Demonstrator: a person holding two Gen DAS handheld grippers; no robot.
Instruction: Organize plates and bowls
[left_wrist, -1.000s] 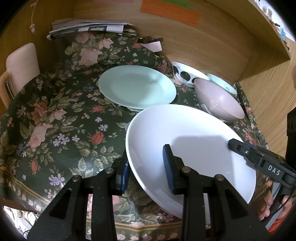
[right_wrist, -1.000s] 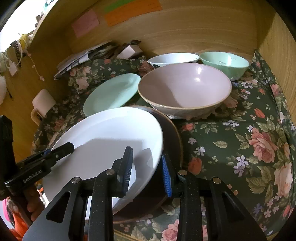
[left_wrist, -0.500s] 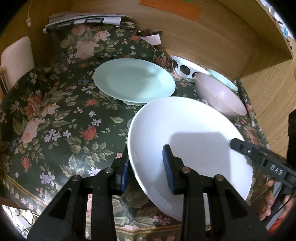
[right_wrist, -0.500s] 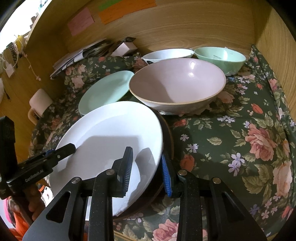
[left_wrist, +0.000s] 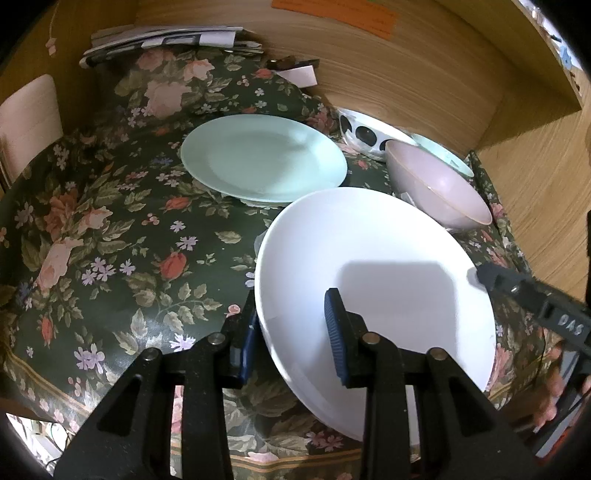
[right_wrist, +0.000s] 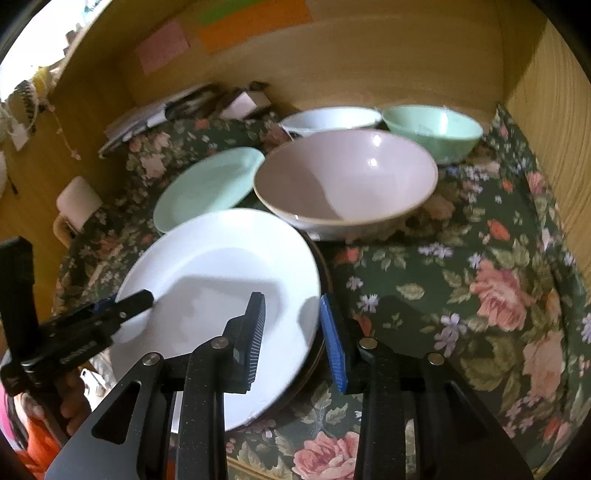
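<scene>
The right gripper (right_wrist: 291, 339) has just been opening: its jaws straddle the near edge of the white plate (right_wrist: 221, 280) and the brown plate (right_wrist: 320, 343) beneath, the pads apparently no longer pressing. The left gripper (left_wrist: 291, 332) brackets the white plate's opposite rim, fairly narrow, though I cannot tell whether it pinches. The white plate appears set down on the brown one, near the table (right_wrist: 480, 295) front, suggesting this stacking step is finishing.
</scene>
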